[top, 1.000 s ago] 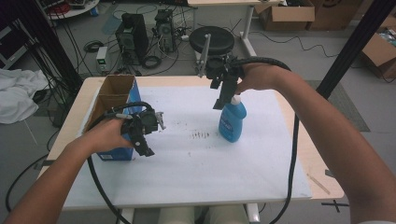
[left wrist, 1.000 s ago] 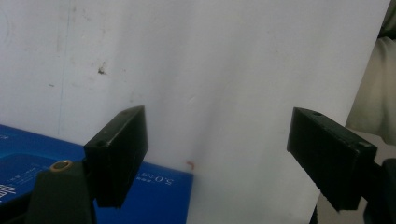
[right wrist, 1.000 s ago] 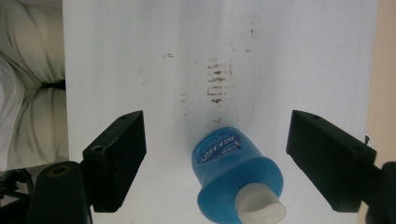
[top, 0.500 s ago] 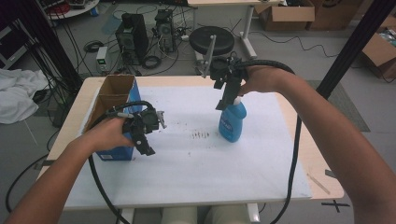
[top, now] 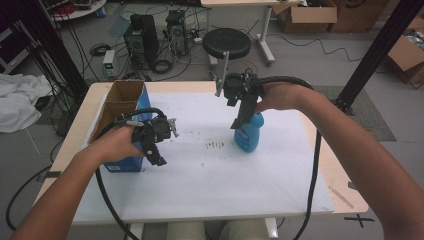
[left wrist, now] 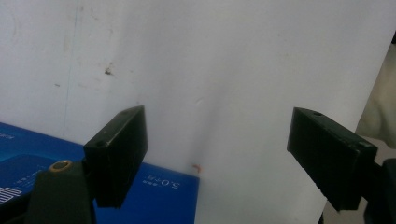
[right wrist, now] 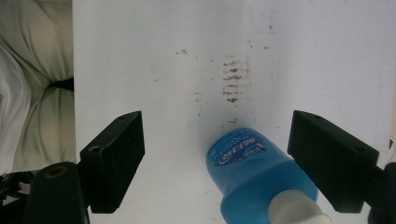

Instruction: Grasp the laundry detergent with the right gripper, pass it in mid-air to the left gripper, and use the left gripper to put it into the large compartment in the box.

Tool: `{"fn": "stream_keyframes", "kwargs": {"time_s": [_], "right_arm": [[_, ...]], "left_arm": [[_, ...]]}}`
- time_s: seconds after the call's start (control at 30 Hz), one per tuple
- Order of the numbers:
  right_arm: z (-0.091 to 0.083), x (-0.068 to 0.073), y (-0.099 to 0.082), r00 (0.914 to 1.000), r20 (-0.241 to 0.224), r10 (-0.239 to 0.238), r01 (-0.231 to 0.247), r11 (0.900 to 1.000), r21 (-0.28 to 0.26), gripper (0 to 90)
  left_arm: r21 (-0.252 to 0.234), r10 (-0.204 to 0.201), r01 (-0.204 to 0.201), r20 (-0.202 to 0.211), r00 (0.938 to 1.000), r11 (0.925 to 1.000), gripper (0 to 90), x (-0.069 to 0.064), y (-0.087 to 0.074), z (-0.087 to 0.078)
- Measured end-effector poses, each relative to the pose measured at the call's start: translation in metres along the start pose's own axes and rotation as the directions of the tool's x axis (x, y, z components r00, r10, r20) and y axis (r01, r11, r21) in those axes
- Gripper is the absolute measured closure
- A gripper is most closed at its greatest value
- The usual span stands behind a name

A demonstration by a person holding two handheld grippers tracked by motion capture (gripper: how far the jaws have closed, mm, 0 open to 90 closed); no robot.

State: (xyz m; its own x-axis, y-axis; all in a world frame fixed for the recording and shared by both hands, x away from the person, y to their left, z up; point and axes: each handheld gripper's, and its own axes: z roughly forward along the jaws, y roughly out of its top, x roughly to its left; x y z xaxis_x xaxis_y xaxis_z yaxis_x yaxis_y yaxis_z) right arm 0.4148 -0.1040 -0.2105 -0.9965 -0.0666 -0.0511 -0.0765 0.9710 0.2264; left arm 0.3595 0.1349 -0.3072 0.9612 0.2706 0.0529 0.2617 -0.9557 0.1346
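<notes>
Bench (top: 280,190) as seen from the high view, read left to right.

At 9 o'clock: an open cardboard box with blue sides (top: 121,131) stands near the left edge. The left tool (top: 159,156) hangs just off its right face, jaws pointing down toward the white sheet. In the left gripper view the jaws stand wide with nothing but bare sheet between them; a blue corner of the box (left wrist: 159,186) lies behind the left jaw. This hand looks idle, on standby.

Centre: a patch of dark smudges (top: 215,145) on the sheet, apart from both tools.

At 2 o'clock: the blue bottle (top: 248,135), white cap up, stands upright on the sheet. The right tool (top: 240,122) hangs over it from above. In the right gripper view the jaws are wide apart and the bottle (right wrist: 254,172) sits low between them, nearer the right jaw (off centre); the pads do not press on it, so no grip yet.

Step in hand, my reading: approach to the bottle with the right tool, pre-grasp.

Next move calls for: shifting the right tool so the bottle sits midway between the jaws, lowering until the pads flank the neck or shoulders, then closing evenly. The body is rounded and probably slick, so a lopsided close could tip it. The box is the likely destination (a guess).
</notes>
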Motion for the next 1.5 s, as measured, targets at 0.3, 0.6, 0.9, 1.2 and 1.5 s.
{"fn": "stream_keyframes", "kwargs": {"time_s": [0.3, 0.6, 0.9, 1.2, 1.5], "right_arm": [[0.011, 0.013, -0.014, 0.9995, -0.018, 0.026, -0.026, 0.9993, -0.026, 19.0], [0.027, 0.031, -0.029, 0.9987, -0.043, 0.025, -0.027, 0.9992, -0.029, 19.0], [0.044, 0.044, -0.044, 0.9978, -0.043, 0.050, -0.052, 0.9982, -0.029, 19.3], [0.060, 0.053, -0.064, 0.9928, -0.033, 0.115, -0.116, 0.9921, -0.047, 19.5], [0.067, 0.058, -0.087, 0.9810, -0.020, 0.193, -0.194, 0.9773, -0.085, 19.5]], "left_arm": [[0.000, -0.004, 0.004, -0.002, 1.0000, 1.0000, 20.9, 0.001, 0.000, 0.002], [0.000, -0.004, 0.004, -0.009, 1.0000, 1.0000, 20.9, 0.000, 0.001, 0.002], [-0.003, -0.002, 0.002, -0.012, 0.9999, 1.0000, 20.9, -0.001, 0.003, 0.004], [0.003, -0.002, 0.002, -0.009, 1.0000, 1.0000, 20.9, -0.003, 0.003, 0.008], [0.000, -0.011, 0.011, -0.009, 0.9999, 0.9999, 20.9, -0.003, 0.002, 0.008]]}}
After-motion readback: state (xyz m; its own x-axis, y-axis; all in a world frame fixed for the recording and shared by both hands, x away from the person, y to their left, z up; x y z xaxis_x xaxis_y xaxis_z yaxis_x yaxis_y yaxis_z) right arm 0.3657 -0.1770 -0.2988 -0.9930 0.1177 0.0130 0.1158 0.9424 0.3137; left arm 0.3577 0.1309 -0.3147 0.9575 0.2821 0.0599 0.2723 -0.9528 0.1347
